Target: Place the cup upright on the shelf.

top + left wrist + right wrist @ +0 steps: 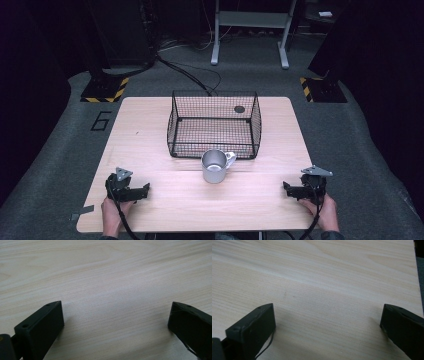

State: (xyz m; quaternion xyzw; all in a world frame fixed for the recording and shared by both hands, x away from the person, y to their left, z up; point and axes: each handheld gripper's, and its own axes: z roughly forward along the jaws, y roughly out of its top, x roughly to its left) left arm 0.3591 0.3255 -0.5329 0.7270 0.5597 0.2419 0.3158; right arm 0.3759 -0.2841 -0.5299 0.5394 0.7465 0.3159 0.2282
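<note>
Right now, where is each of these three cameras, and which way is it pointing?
High view: above the near table edge, looking forward and down at mug, wire basket, both hands, left gripper, right gripper.
Left gripper view: rides the gripper, facing tabletop between open jaws.
Right gripper view: the same.
Shared: wood tabletop.

One metal mug (215, 167), one wire basket (215, 124), two tongs.

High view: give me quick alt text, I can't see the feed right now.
A metal mug stands upright at the table's centre, just in front of an empty black wire basket, handle pointing right. The left tongs and right tongs rest near the front corners, both open, each held by a hand.
</note>
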